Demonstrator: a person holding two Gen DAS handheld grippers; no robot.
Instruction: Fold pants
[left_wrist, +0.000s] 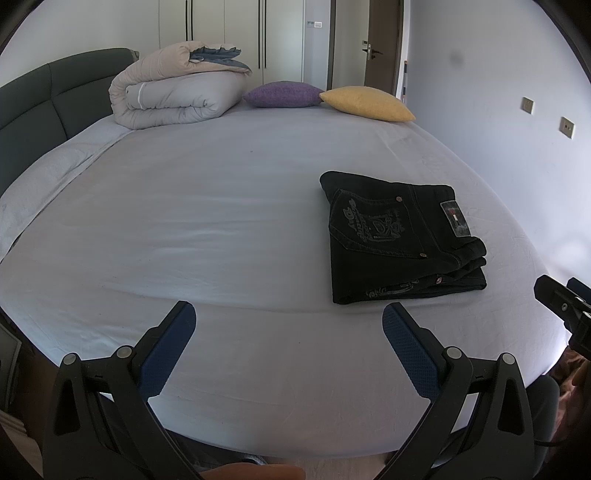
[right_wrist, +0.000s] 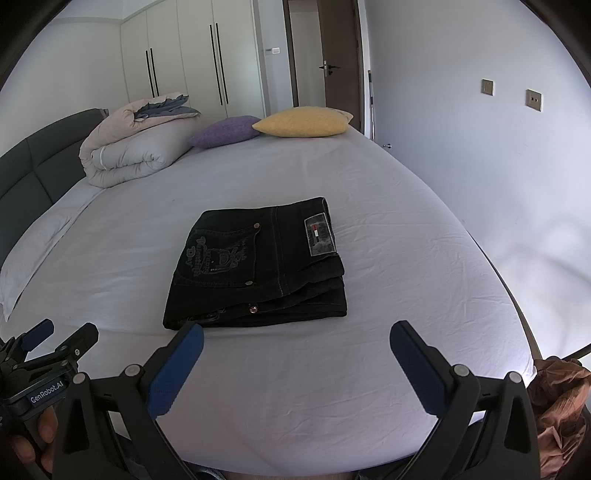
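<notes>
Black jeans (right_wrist: 258, 266) lie folded into a compact stack on the white bed sheet (right_wrist: 388, 229), back pocket and waistband label facing up. They also show in the left wrist view (left_wrist: 399, 236), to the right. My right gripper (right_wrist: 297, 336) is open and empty, just short of the stack's near edge. My left gripper (left_wrist: 289, 314) is open and empty over bare sheet, left of the jeans. The right gripper's tip shows at the left view's right edge (left_wrist: 565, 306); the left gripper shows at the right view's lower left (right_wrist: 55, 339).
A rolled duvet (left_wrist: 173, 92), a purple cushion (left_wrist: 282, 95) and a yellow cushion (left_wrist: 369, 103) lie at the bed's far end. A dark headboard (left_wrist: 33, 110) runs along the left. A wall is on the right; brown cloth (right_wrist: 557, 402) lies below the bed's near right corner.
</notes>
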